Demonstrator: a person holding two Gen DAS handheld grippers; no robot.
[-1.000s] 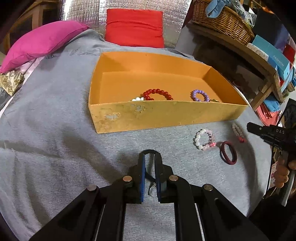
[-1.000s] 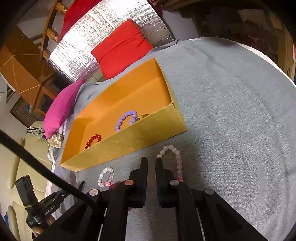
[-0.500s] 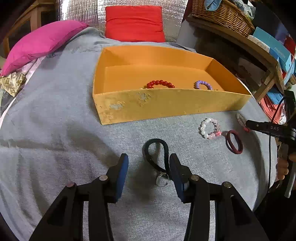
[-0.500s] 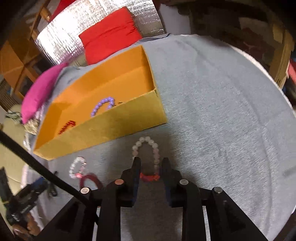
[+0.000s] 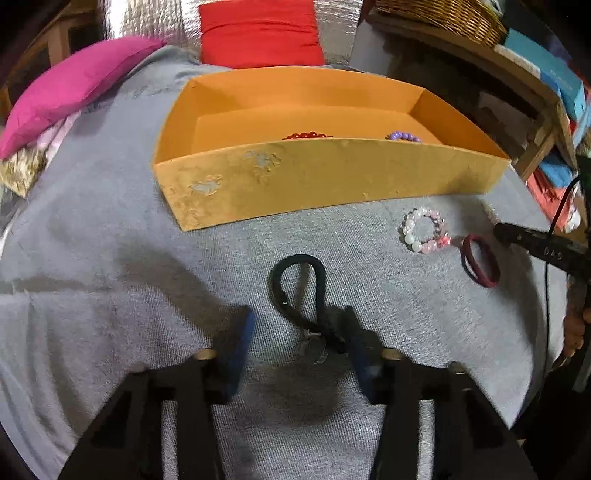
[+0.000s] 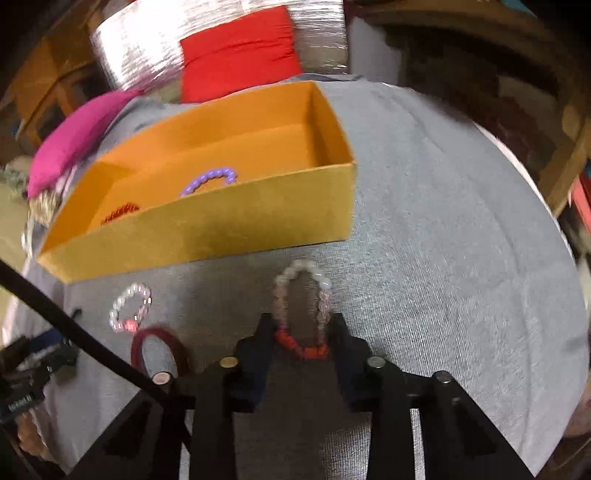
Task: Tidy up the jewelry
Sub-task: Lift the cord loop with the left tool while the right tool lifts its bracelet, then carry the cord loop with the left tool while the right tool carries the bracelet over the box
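Observation:
A black hair tie point(image 5: 299, 288) with a small charm lies looped on the grey cloth. My left gripper point(image 5: 299, 339) straddles its knotted end with the jaws closing. Only the right finger point(image 5: 356, 347) touches the tie. A pale pink bead bracelet point(image 6: 301, 295) with a red section lies in front of the orange box point(image 6: 207, 225). My right gripper point(image 6: 302, 332) is closing on its red end, with a pad against each side. Inside the box point(image 5: 332, 177) lie a red bead bracelet point(image 5: 304, 135) and a purple one point(image 5: 402, 136).
A white-and-pink bead bracelet point(image 5: 424, 230) and a maroon hair tie point(image 5: 480, 262) lie on the cloth between the two grippers. A pink cushion point(image 5: 74, 96) and a red cushion point(image 5: 258, 33) sit behind the box. A wooden shelf point(image 5: 517, 74) with a wicker basket point(image 5: 443, 14) stands at the right.
My left jaws, shut on the black tie a second ago, opened wide, then narrowed a little, and the gripper sank. My right gripper swung over, opened, and closed around the pink bracelet's red end.

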